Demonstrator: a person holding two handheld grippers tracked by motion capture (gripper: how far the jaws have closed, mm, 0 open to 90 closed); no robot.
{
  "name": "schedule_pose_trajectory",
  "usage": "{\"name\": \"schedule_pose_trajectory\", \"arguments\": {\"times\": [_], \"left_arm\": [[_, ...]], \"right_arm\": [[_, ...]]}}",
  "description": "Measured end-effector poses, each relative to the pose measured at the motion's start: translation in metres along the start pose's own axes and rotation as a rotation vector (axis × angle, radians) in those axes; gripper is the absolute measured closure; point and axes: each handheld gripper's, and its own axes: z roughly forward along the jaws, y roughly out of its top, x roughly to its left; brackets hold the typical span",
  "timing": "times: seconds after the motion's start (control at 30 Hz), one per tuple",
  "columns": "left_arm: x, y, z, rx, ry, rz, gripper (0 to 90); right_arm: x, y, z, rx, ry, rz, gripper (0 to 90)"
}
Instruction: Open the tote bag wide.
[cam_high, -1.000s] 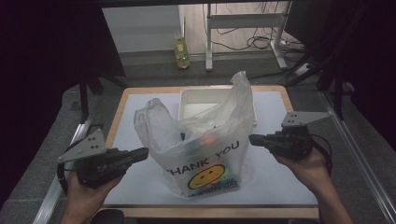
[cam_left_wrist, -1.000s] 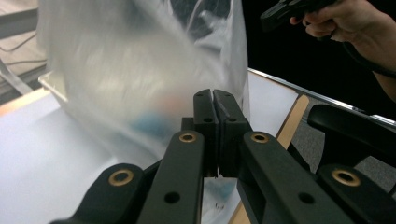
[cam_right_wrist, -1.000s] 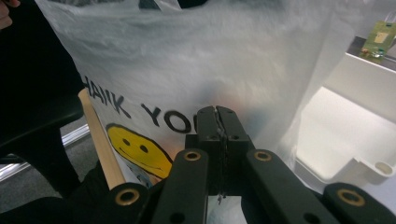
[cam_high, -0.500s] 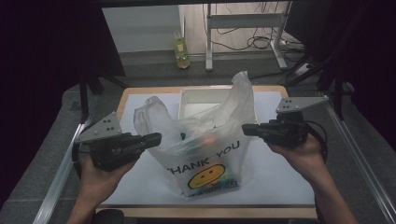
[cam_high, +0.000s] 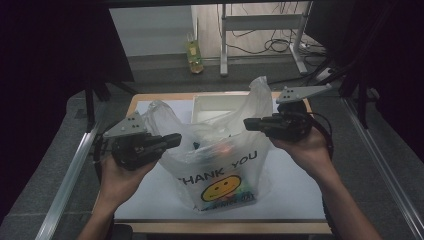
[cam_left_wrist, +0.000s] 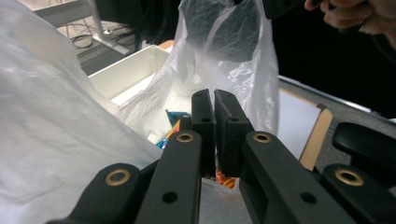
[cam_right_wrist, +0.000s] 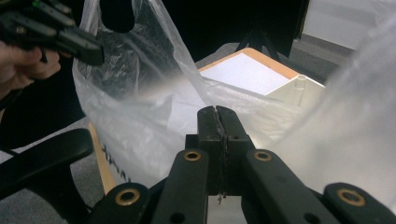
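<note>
I noted a white sheet covering the wooden table. A white tray stood at the far side of the table. On the floor beyond, I saw a yellow-green bottle standing upright near a grey desk frame, with cables lying loose under the frame. Metal rails ran along both sides of the table.

The translucent white plastic bag printed with a smiley face veils its colourful contents, too blurred to identify. The white rectangular plastic bin behind is partly hidden by it.
</note>
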Motion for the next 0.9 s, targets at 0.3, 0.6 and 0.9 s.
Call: {"name": "schedule_pose_trajectory", "arguments": {"times": [0.3,0.6,0.9], "left_arm": [[0.007,-0.011,0.021,0.052,0.041,-0.010,86.9],[0.014,-0.042,0.047,0.082,0.044,-0.056,86.9],[0.016,-0.064,0.067,0.107,0.033,-0.095,86.9]], "right_arm": [[-0.002,0.006,0.025,0.058,-0.083,-0.029,88.9],[-0.020,-0.032,0.036,0.133,-0.146,0.013,89.0],[-0.031,-0.064,0.049,0.174,-0.157,0.052,88.9]]}}
